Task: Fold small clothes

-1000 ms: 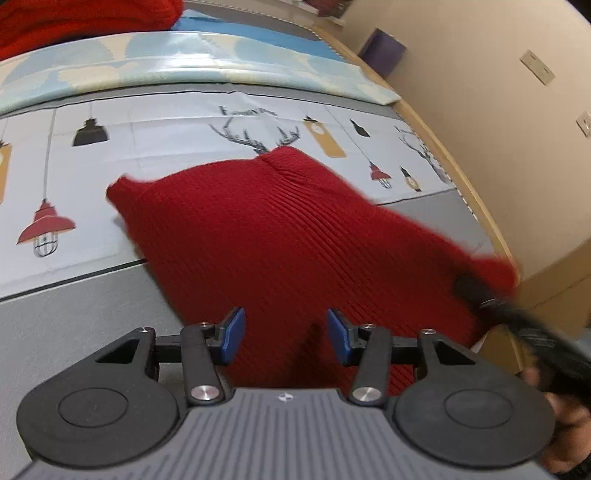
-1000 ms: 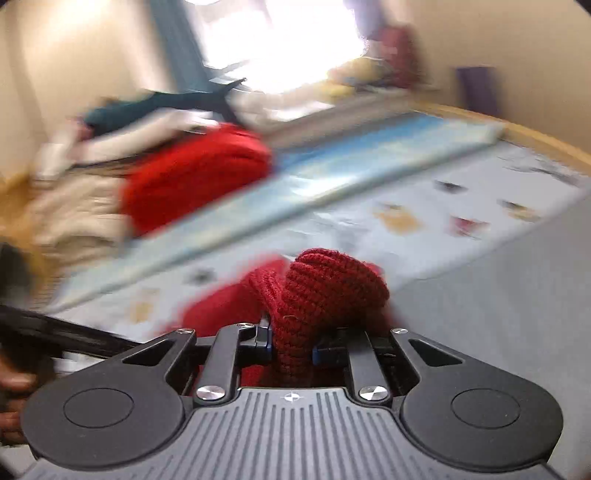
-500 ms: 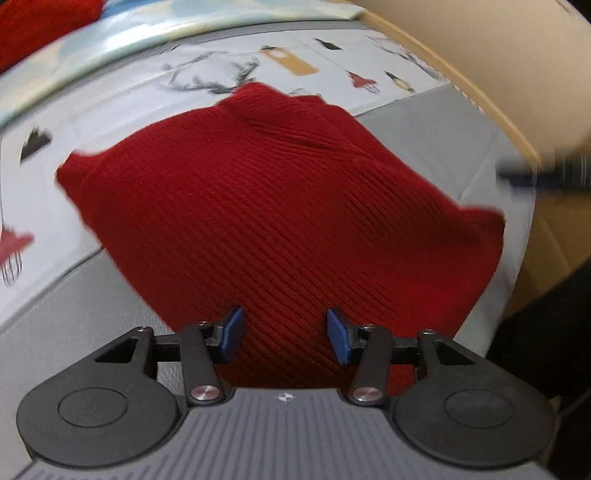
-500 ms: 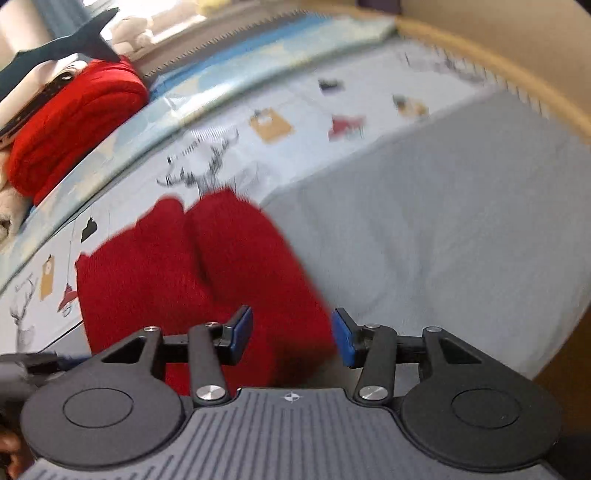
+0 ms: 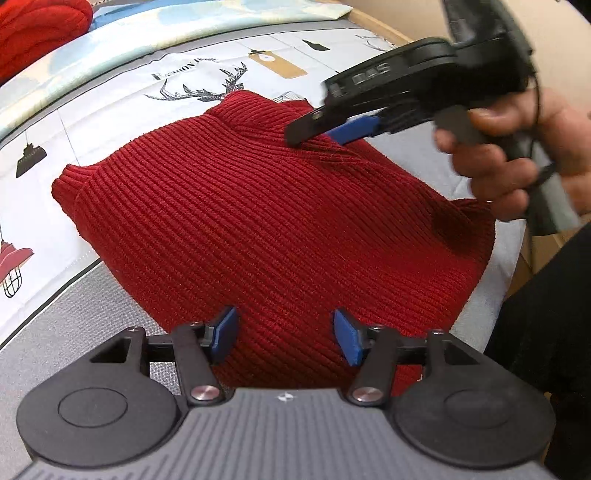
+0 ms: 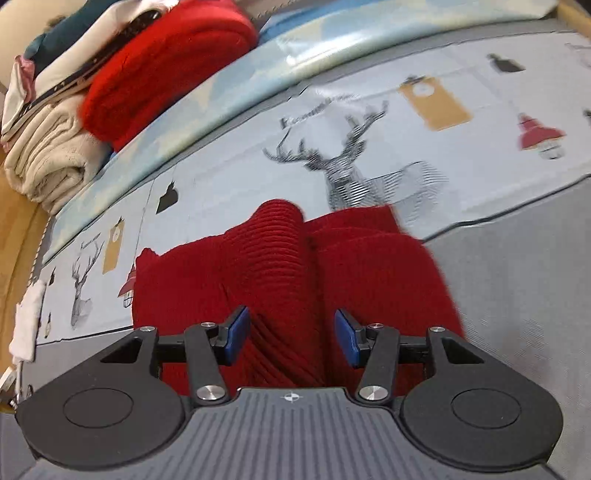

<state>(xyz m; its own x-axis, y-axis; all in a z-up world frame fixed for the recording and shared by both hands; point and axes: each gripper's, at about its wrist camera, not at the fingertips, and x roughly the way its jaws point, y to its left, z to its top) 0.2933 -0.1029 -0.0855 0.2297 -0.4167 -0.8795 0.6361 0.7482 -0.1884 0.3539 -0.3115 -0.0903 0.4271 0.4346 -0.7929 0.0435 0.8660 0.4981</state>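
Note:
A red ribbed knit garment (image 5: 258,206) lies folded on the printed bed sheet (image 5: 110,122). My left gripper (image 5: 286,336) hangs over its near edge, jaws opening; the knit shows between the blue pads but they do not press on it. In the left wrist view my right gripper (image 5: 317,131), held by a person's hand (image 5: 509,147), reaches in from the right with its fingertips at the garment's far collar end. In the right wrist view the right gripper (image 6: 291,334) is over a raised fold of the garment (image 6: 369,266), jaws opening and gripping nothing.
A stack of folded clothes sits at the far side of the bed: a bright red knit (image 6: 166,62) beside a beige roll (image 6: 48,162). A small white cloth (image 6: 27,325) lies at the bed's left edge. Grey sheet (image 6: 517,280) spreads to the right. A wooden bed frame (image 5: 380,29) borders the wall.
The right gripper has let go of the red knit it was pinching and now sits open over the collar end. The left gripper sank closer to the garment and opened slightly wider.

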